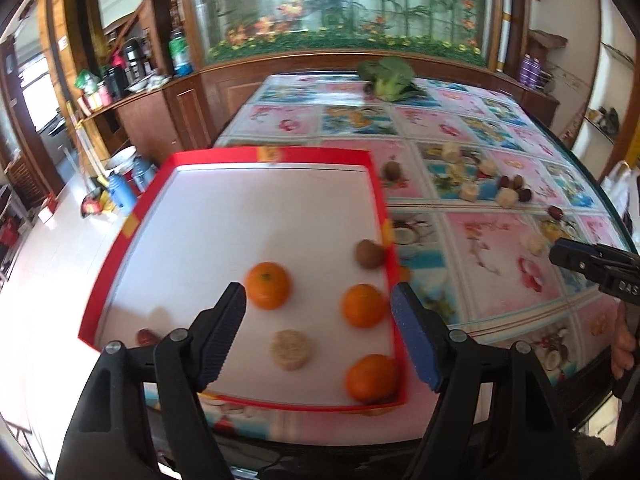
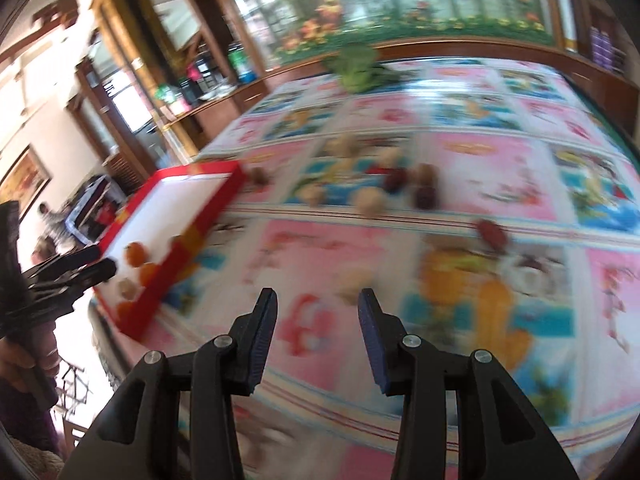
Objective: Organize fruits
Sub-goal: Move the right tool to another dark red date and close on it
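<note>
A red-rimmed white tray [image 1: 132, 224] sits at the table's left edge. It holds three oranges [image 1: 267, 285], a kiwi [image 1: 369, 253], a beige round cake [image 1: 290, 349] and a dark red date [image 1: 145, 336]. My left gripper [image 1: 318, 312] is open and empty above the tray's near end. My right gripper [image 2: 317, 312] is open and empty above the tablecloth, right of the tray [image 2: 224, 192]; the right wrist view is blurred. Loose dates [image 1: 525, 195], beige pieces [image 1: 506, 197] and a kiwi [image 1: 392, 169] lie on the table beyond.
The table has a colourful fruit-print cloth [image 1: 500, 248]. A broccoli head [image 1: 386, 74] lies at the far edge. A wooden cabinet with an aquarium [image 1: 340, 4] stands behind. The right gripper shows at the right of the left wrist view [image 1: 592, 266].
</note>
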Demonstrator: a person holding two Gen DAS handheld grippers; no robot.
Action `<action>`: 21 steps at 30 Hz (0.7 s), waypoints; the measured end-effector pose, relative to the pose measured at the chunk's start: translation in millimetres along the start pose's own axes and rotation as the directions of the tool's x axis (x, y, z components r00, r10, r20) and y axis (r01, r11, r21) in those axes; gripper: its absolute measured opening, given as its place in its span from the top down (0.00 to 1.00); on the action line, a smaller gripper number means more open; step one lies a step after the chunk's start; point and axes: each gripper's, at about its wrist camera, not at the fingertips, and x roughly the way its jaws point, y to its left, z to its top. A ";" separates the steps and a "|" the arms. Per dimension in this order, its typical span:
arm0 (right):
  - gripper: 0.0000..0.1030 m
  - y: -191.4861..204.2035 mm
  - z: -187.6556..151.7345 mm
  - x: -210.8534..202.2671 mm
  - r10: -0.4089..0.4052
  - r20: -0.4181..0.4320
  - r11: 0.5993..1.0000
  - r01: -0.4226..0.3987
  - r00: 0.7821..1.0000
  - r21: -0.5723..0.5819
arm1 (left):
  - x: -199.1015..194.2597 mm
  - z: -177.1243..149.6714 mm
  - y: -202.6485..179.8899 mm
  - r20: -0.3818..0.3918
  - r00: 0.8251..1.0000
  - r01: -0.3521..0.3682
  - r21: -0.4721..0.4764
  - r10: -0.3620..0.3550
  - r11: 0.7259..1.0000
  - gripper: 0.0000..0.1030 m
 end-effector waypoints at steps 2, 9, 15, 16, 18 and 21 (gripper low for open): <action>0.60 -17.5 -0.3 -6.1 -0.033 0.012 0.999 0.033 0.999 0.030 | 2.2 3.4 -19.7 -0.010 0.999 0.040 0.045 -0.039 0.998 0.26; 0.60 -68.3 17.6 -14.2 -0.160 0.033 0.981 0.156 0.986 0.115 | 14.5 15.8 -76.1 -0.057 0.986 0.161 0.139 -0.154 0.977 0.26; 0.60 -67.7 35.3 6.4 -0.236 0.016 0.970 0.234 0.972 0.067 | 41.9 33.8 -103.0 -0.107 0.980 0.187 0.184 -0.170 0.965 0.26; 0.60 -68.7 37.2 10.0 -0.245 0.012 0.968 0.244 0.969 0.064 | 47.3 36.9 -106.2 -0.119 0.979 0.188 0.189 -0.167 0.964 0.26; 0.60 -74.7 38.1 14.0 -0.259 0.010 0.962 0.258 0.966 0.086 | 55.1 42.5 -110.1 -0.135 0.981 0.164 0.194 -0.139 0.967 0.26; 0.63 -83.1 36.4 17.1 -0.235 -0.009 0.966 0.235 0.972 0.111 | 54.9 46.8 -119.0 -0.143 0.974 0.205 0.211 -0.178 0.956 0.26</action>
